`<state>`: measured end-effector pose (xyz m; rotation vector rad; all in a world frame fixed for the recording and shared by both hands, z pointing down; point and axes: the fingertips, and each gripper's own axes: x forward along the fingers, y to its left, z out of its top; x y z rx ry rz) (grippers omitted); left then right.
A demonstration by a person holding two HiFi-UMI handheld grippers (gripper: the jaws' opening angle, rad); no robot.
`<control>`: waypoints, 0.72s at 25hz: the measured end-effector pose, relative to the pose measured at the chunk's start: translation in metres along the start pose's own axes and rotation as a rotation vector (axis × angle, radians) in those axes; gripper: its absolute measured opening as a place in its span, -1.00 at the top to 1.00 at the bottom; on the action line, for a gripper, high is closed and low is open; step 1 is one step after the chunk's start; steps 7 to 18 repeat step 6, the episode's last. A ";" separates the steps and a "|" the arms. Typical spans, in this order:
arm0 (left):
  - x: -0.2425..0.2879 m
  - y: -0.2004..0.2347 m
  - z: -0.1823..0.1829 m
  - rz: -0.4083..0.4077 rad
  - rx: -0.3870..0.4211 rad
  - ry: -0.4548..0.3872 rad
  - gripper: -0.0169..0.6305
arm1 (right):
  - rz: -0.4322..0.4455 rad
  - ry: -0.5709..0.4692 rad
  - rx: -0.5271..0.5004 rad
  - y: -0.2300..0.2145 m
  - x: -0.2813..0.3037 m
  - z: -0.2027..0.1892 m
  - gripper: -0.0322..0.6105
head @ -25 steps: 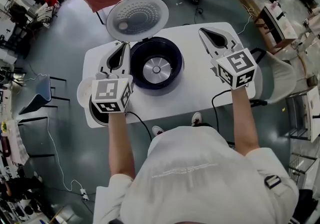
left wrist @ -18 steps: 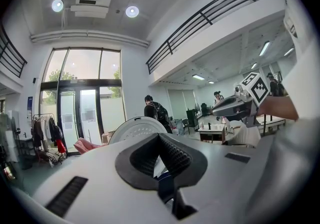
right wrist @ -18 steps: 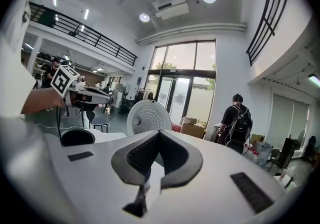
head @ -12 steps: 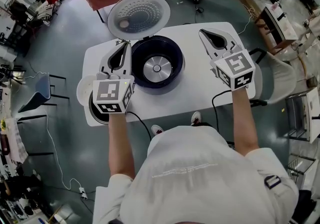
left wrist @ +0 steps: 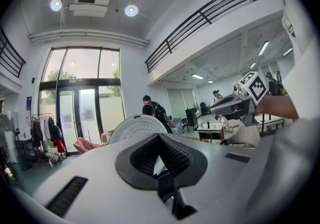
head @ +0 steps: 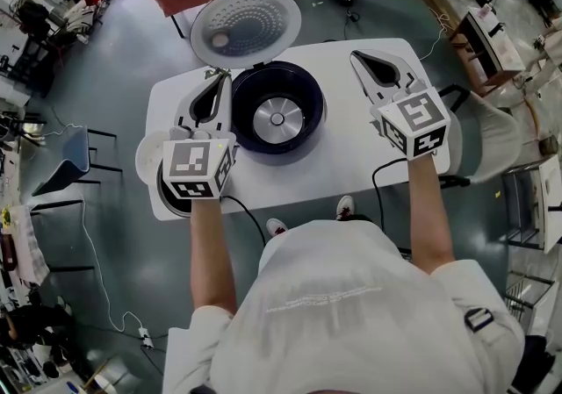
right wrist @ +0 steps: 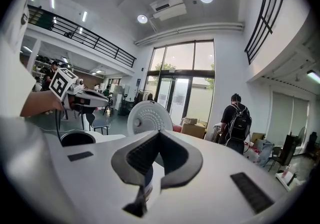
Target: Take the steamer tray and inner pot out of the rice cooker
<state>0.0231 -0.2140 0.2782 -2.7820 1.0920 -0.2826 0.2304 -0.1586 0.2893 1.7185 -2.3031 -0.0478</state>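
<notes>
Both grippers examined. My left gripper (head: 218,82) is clenched, jaws together with nothing between them, and hangs over the counter (head: 351,155) just left of the rice cooker (head: 309,85). My right gripper (head: 358,57) is likewise clenched and empty, and sits over the counter's right part, well apart from the cooker. The rice cooker stands at the middle of the counter with its lid (head: 243,25) swung up and back, perforated inner face showing. Its dark cavity is open, and the bare silver heating plate (head: 277,120) is visible at the bottom. At the counter's left edge, largely covered by my left gripper's marker cube (head: 195,168), a dark round vessel, apparently the inner pot (head: 169,199), shows part of its rim. A white round piece touching it, apparently the steamer tray (head: 145,160), projects to the left. I cannot tell whether the tray lies on the pot or beside it.
</notes>
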 end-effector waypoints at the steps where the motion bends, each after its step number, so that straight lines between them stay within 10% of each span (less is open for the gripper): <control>1: 0.000 0.000 0.000 -0.001 0.000 -0.001 0.90 | 0.002 -0.004 0.000 0.000 0.000 0.001 0.82; 18: -0.004 -0.001 -0.001 -0.005 0.000 -0.001 0.90 | 0.012 -0.014 -0.003 0.005 0.000 0.003 0.82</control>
